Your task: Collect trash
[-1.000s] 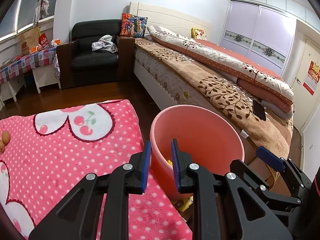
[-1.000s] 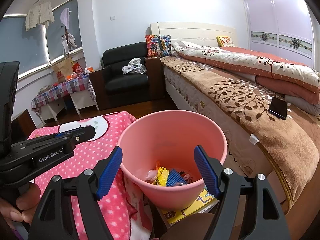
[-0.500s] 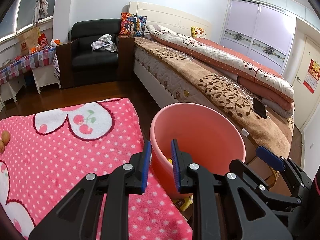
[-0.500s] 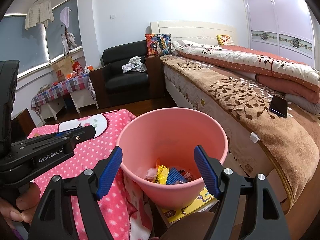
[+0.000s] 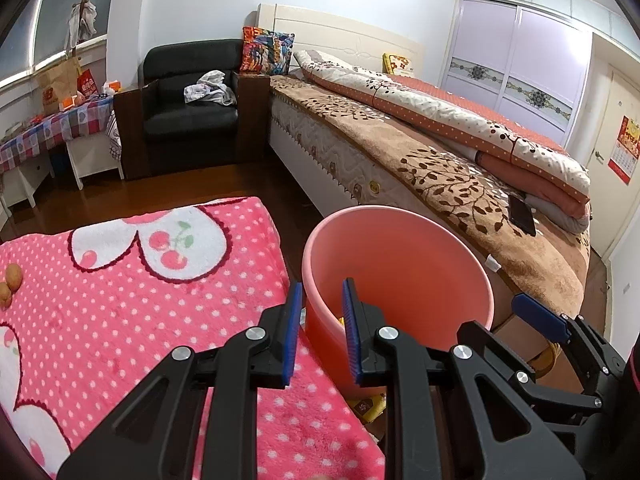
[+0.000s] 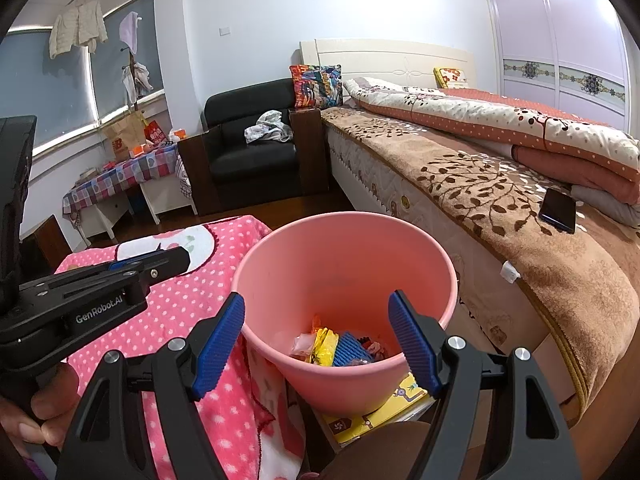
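A pink plastic bin [image 6: 344, 264] stands beside the pink polka-dot blanket [image 6: 192, 304]; it also shows in the left wrist view [image 5: 400, 264]. Several snack wrappers [image 6: 340, 346] lie at its bottom. My right gripper [image 6: 320, 336] is open and empty, its jaws spread over the bin's near rim. My left gripper [image 5: 319, 320] is nearly closed with a narrow gap, holding nothing, its jaws either side of the bin's left rim. The left gripper also shows in the right wrist view [image 6: 152, 264], and the right gripper's tip shows in the left wrist view [image 5: 540, 316].
A bed [image 5: 440, 152] with a brown cover and a phone [image 6: 558, 210] on it runs along the right. A black armchair [image 5: 188, 108] stands behind. Two small brown round things [image 5: 10, 284] lie on the blanket's left edge. A yellow packet [image 6: 380, 412] lies under the bin.
Both views have shifted very slightly; the bin sits a touch higher in frame. The gripper openings look the same.
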Tool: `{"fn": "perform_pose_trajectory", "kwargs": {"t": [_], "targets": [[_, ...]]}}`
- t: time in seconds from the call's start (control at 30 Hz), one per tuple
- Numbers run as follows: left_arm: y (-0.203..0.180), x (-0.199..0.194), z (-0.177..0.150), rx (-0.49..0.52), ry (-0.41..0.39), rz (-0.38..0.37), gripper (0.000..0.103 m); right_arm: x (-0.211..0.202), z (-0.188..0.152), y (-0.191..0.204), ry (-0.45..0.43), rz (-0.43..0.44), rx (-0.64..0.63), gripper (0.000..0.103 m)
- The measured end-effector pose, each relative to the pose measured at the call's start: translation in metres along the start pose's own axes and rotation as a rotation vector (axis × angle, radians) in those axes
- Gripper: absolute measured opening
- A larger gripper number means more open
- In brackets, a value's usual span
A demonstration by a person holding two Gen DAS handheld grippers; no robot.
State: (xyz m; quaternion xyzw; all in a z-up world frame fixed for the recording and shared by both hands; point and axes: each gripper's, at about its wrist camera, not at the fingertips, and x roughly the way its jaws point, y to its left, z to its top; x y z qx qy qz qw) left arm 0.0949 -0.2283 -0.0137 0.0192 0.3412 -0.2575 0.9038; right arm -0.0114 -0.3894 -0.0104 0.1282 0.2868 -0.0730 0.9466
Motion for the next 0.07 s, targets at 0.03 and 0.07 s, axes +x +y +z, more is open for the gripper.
{"fn": "perform_pose_trajectory", "kwargs": {"t": [0.03, 0.07], "targets": [[0.0004, 0.0002, 0.0004, -0.002, 0.002, 0.001, 0.021, -0.0001, -0.0006, 0.0003, 0.000, 0.001, -0.002, 0.073], [0.0011, 0.0004, 0.0003, -0.004, 0.003, 0.000, 0.021, 0.0003, 0.0000, 0.0007, 0.001, 0.001, -0.003, 0.073]]}}
